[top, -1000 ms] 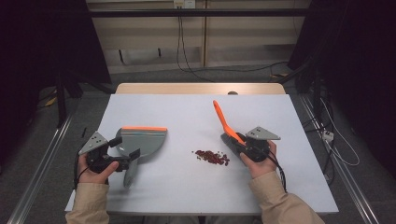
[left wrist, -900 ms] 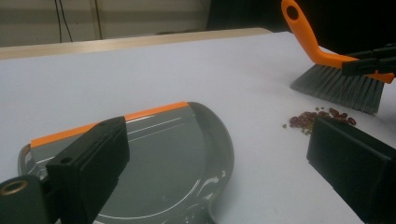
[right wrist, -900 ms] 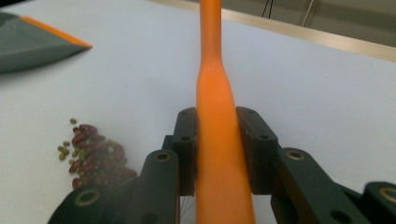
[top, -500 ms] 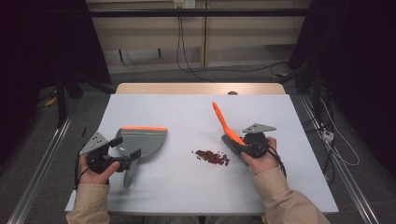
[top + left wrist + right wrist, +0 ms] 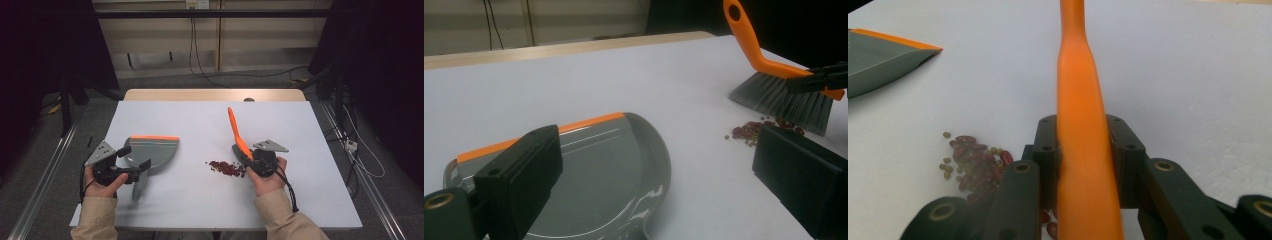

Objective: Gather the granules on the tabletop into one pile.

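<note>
Since a second ago, my right hand (image 5: 267,175) has tipped the brush (image 5: 239,140) a little more toward the table's left side and eased the bristles closer to the beans (image 5: 226,168); my left hand (image 5: 102,181) and the dustpan (image 5: 150,151) have kept their place. Right tongs (image 5: 246,153) clenched on the brush just above the bristles: in the right gripper view the orange handle (image 5: 1083,140) runs straight up between the two black jaws, pinched on both sides. Right wrist low over the white table (image 5: 200,120), forearm coming in from the near edge, handle slanting up and away from me. Bristles sit just beside the beans, on their right, seen from the left gripper view (image 5: 781,100); whether they touch I cannot tell. Beans lie in a small loose heap (image 5: 756,131) on the table, between brush and dustpan, nearer the brush. Left tongs (image 5: 134,162) released, jaws spread wide, one over the dustpan's rear edge (image 5: 519,177), the other off to its side (image 5: 804,185); whether either jaw touches the pan I cannot tell. Dustpan flat on the table, orange lip (image 5: 154,137) at its far side, stem pointing back toward me. Left hand rests low near the table's near left corner, wrist level.
</note>
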Available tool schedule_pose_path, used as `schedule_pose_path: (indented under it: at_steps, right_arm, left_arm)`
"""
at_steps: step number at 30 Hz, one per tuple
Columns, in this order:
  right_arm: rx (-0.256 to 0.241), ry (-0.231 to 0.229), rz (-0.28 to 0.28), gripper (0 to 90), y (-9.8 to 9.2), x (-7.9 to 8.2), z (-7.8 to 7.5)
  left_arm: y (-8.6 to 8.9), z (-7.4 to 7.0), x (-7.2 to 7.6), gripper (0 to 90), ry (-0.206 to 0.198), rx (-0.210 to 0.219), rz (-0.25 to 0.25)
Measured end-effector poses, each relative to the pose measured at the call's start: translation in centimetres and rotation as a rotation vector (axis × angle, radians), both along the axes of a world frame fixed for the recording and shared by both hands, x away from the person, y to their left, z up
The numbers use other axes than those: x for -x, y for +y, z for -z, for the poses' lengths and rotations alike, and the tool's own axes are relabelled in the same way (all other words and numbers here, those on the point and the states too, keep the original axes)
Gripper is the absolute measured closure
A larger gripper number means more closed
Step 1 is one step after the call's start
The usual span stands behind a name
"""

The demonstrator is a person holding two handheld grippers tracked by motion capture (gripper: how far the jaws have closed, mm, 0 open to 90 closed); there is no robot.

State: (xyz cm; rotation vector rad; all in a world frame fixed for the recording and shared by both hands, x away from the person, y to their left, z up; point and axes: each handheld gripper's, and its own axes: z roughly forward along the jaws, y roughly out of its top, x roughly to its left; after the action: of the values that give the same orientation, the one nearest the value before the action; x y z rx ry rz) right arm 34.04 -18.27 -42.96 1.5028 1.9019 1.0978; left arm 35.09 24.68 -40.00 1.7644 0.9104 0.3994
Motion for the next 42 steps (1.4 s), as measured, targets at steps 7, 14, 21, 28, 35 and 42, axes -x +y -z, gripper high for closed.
schedule_pose_path:
  at_steps: [7, 14, 21, 28, 35, 42]
  right_arm:
    - [-0.009, -0.028, 0.047, 70.7, 1.2, 0.3, 0.3]
    - [-0.007, -0.043, 0.077, 70.7, 2.6, 0.2, 0.4]
    - [-0.003, -0.044, 0.083, 70.7, 3.7, -0.1, 0.4]
    - [-0.009, -0.043, 0.103, 70.7, 4.4, -0.3, 0.4]
    - [-0.012, -0.052, 0.118, 70.6, 4.9, -0.4, 0.5]
    - [-0.018, -0.054, 0.113, 70.6, 5.3, -0.5, 0.5]
  left_arm:
    - [0.0, -0.1, 0.0, 5.8, -0.004, 0.000, -0.001]
    - [0.0, 0.0, 0.0, 5.8, -0.003, -0.002, -0.002]
    - [-0.1, 0.0, 0.0, 5.8, -0.003, -0.001, -0.001]
    - [0.0, 0.0, 0.0, 5.8, -0.004, -0.006, -0.002]
    - [0.1, 0.0, 0.0, 5.8, -0.003, -0.004, -0.004]
    - [0.1, 0.0, 0.0, 5.8, -0.003, -0.010, -0.006]
